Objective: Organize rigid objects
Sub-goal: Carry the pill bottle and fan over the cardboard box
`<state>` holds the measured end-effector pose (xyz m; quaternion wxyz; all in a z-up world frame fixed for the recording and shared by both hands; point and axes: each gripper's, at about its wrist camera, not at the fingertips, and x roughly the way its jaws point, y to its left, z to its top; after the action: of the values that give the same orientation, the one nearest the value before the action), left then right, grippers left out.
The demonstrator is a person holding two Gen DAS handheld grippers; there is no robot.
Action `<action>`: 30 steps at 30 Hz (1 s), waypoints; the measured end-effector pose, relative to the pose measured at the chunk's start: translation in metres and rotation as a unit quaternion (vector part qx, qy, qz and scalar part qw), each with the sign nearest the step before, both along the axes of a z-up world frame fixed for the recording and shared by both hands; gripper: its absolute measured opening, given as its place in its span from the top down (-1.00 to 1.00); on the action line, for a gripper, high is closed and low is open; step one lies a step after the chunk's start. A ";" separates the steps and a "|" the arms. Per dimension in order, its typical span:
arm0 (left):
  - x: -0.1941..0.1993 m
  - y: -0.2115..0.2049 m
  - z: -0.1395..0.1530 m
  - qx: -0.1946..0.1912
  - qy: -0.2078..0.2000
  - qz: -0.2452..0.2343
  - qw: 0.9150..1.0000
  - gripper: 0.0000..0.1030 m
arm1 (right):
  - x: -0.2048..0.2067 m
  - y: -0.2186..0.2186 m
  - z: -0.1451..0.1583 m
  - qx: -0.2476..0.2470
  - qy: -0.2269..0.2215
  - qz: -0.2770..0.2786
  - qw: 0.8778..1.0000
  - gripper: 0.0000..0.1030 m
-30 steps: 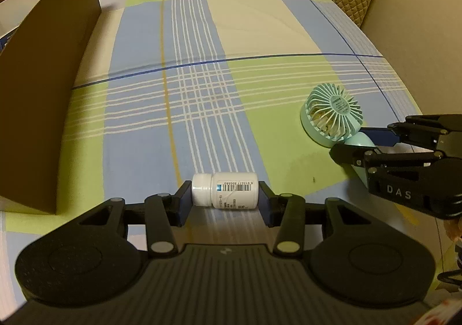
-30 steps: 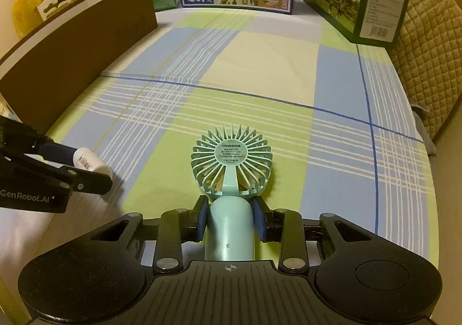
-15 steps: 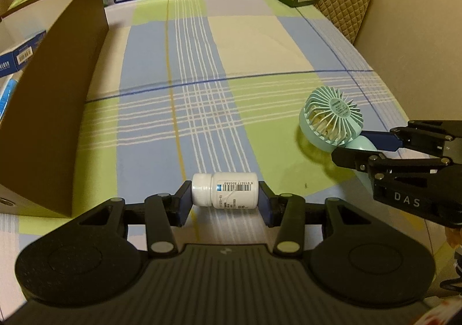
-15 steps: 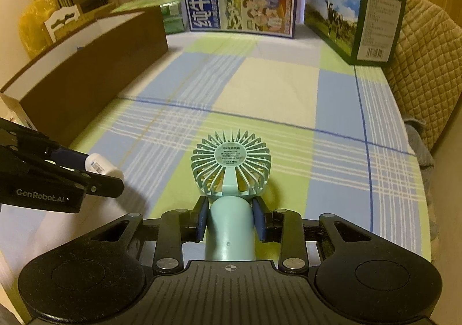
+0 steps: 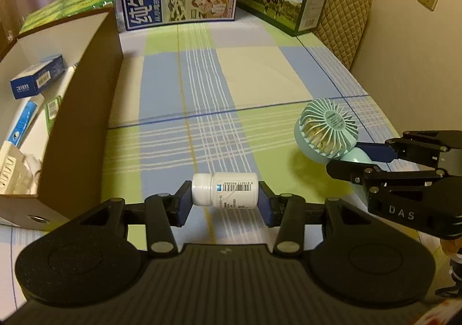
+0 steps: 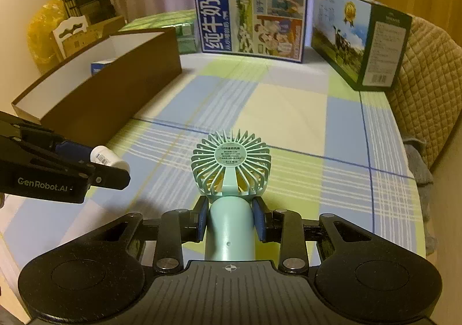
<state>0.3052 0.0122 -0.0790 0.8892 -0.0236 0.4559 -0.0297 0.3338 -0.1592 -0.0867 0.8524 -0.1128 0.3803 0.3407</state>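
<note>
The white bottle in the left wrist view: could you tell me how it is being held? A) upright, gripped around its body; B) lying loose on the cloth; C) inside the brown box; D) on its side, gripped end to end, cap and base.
D: the white bottle lies sideways between the left gripper's fingers, one on its cap, the other on its base.

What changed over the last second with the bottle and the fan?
Both lifted off the checked cloth: the left tongs raised the white bottle, the right tongs the blue fan. Both grips unchanged; the brown box stayed put.
</note>
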 end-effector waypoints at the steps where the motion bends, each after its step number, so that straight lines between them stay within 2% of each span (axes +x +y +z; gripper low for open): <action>1: -0.001 0.002 0.003 0.000 -0.003 0.000 1.000 0.19 | -0.001 0.002 0.003 0.002 -0.002 0.001 1.000 0.43; 14: -0.013 0.051 0.044 0.000 -0.046 0.022 0.999 0.19 | -0.011 0.058 0.038 0.040 -0.014 0.037 0.998 0.43; 30: -0.036 0.171 0.077 0.021 -0.075 0.079 0.994 0.19 | -0.027 0.181 0.068 0.095 0.016 0.097 0.991 0.43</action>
<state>0.2688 0.1830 -0.0017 0.9208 -0.0391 0.3849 0.0487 0.3068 0.0222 -0.0187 0.8157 -0.0618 0.3472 0.4585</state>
